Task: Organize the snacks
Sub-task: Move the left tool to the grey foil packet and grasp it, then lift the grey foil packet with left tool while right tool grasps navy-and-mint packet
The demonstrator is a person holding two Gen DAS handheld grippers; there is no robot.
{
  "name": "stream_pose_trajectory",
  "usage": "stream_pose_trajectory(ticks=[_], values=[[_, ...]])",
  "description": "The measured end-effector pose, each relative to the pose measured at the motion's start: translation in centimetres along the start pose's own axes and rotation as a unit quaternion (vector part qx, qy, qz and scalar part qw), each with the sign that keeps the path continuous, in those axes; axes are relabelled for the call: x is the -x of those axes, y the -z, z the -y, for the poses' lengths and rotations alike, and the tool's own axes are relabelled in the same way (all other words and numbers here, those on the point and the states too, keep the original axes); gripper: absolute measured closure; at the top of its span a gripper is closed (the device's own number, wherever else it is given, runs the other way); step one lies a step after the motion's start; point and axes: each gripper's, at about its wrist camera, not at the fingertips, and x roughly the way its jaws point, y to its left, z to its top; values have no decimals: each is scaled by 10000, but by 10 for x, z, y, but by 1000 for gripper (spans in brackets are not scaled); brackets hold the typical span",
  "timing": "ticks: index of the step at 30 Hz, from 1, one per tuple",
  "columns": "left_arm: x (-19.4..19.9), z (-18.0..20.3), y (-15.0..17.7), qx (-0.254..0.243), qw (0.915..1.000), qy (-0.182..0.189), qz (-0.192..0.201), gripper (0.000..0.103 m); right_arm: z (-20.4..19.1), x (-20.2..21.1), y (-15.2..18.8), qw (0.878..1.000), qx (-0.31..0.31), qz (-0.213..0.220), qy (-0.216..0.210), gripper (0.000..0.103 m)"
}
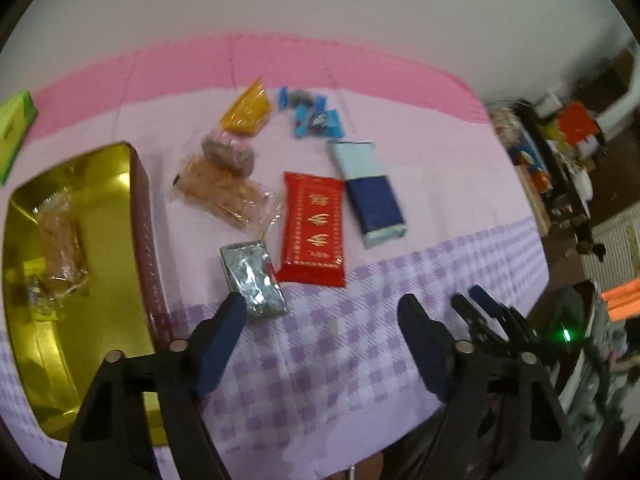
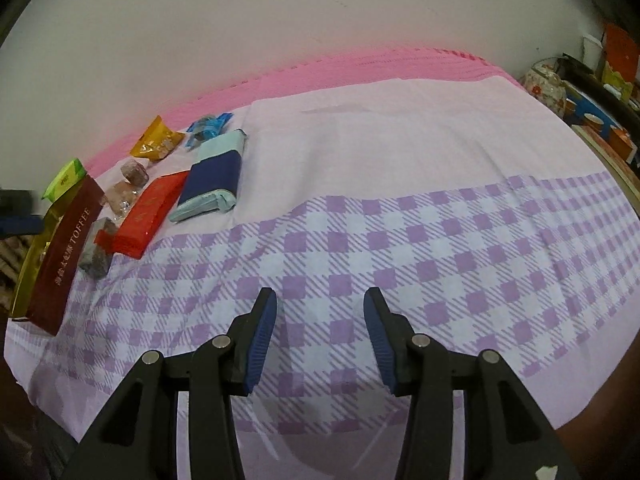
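Note:
A gold-lined toffee tin (image 1: 100, 208) with a dark red wall sits at the left and holds a clear-wrapped snack (image 1: 62, 240). Right of it lie a silver foil pack (image 1: 254, 278), a red packet (image 1: 314, 230), a blue and pale pack (image 1: 370, 188), a clear-wrapped biscuit pack (image 1: 224, 196), a yellow pack (image 1: 248, 110) and small blue candies (image 1: 316, 118). My left gripper (image 1: 322, 314) is open and empty just in front of the silver pack. My right gripper (image 2: 320, 312) is open and empty over bare cloth, well right of the snacks; it also shows in the left wrist view (image 1: 472, 300).
A green box (image 1: 14, 128) lies at the far left behind the tin. The pink and purple checked cloth (image 2: 440, 220) covers the table up to a white wall. Cluttered shelves (image 1: 560, 152) stand beyond the table's right edge.

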Motion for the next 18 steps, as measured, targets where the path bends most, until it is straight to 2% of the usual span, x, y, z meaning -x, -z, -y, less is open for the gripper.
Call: stream_pose_trajectory(ticks=[5, 10, 12, 14, 16, 18], values=[[-24, -13, -7, 220, 9987, -430, -137, 28, 2, -2, -1, 9999, -47, 87, -131, 58], [-48, -21, -9, 275, 9963, -742, -339, 43, 1, -3, -1, 9998, 1, 139, -155, 58], [-56, -26, -9, 344, 9948, -871, -390, 56, 2, -2, 0, 9997, -33, 157, -197, 58], [-62, -33, -8, 456, 9942, -861, -450, 62, 3, -2, 0, 9996, -41, 173, -210, 58], [-70, -40, -6, 576, 9938, -802, -512, 63, 3, -2, 0, 9996, -32, 176, -203, 57], [-70, -41, -6, 565, 9945, -783, -404, 63, 3, -2, 0, 9996, -38, 175, -210, 57]])
